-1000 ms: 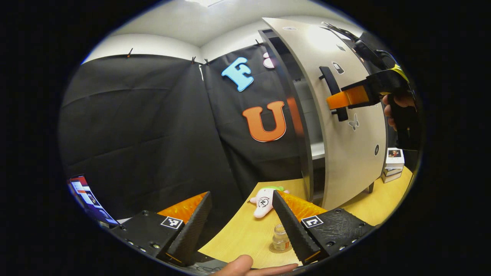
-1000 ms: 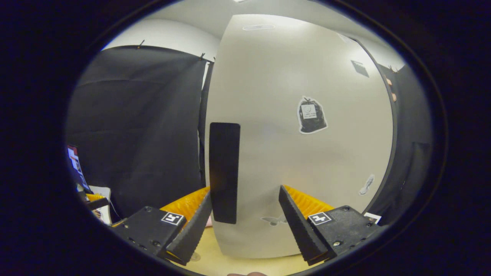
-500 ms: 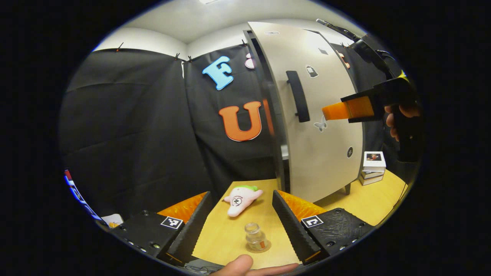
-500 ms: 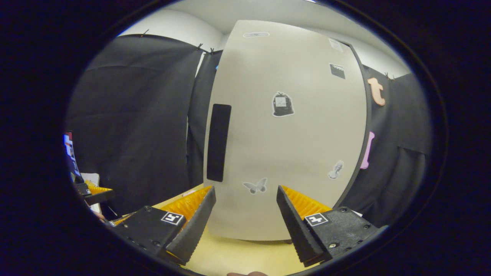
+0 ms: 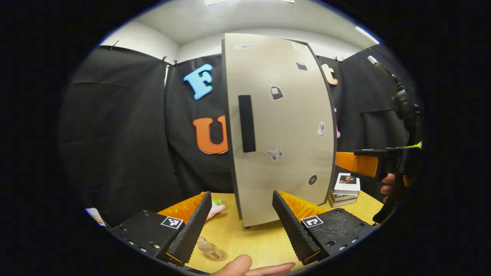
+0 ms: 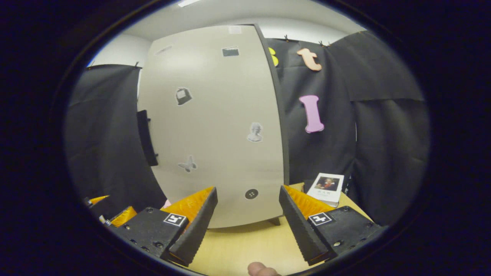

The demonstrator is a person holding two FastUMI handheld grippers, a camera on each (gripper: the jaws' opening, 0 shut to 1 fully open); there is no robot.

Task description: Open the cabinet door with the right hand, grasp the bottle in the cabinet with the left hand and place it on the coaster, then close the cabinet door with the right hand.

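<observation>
1. Left gripper view shows the left gripper (image 5: 241, 214) low over the wooden table (image 5: 253, 241), its two fingers spread wide with nothing between them.
2. Behind them stands the cabinet (image 5: 278, 126), and its door (image 5: 284, 161) is shut flat, with a dark vertical handle (image 5: 246, 123) near its left edge and small stickers on the front.
3. At the bottom of this view the bottle (image 5: 205, 245), a small clear one, stands on the round coaster (image 5: 216, 255), close in front of the left finger of the gripper.
4. A pink plush toy (image 5: 215, 209) lies on the table just left of the cabinet, partly hidden by that finger.
5. On the right side the right gripper (image 5: 345, 161) is held by a hand (image 5: 391, 183); it is apart from the cabinet, and from this side I cannot tell its opening.
6. A stack of books (image 5: 345, 188) lies on the table right of the cabinet.
7. Right gripper view shows the right gripper (image 6: 247, 218) with its fingers wide apart and empty, pointing at the lower part of the door (image 6: 215, 126) without touching it.
8. The books (image 6: 326, 186) are there to the right, beside the cabinet.
</observation>
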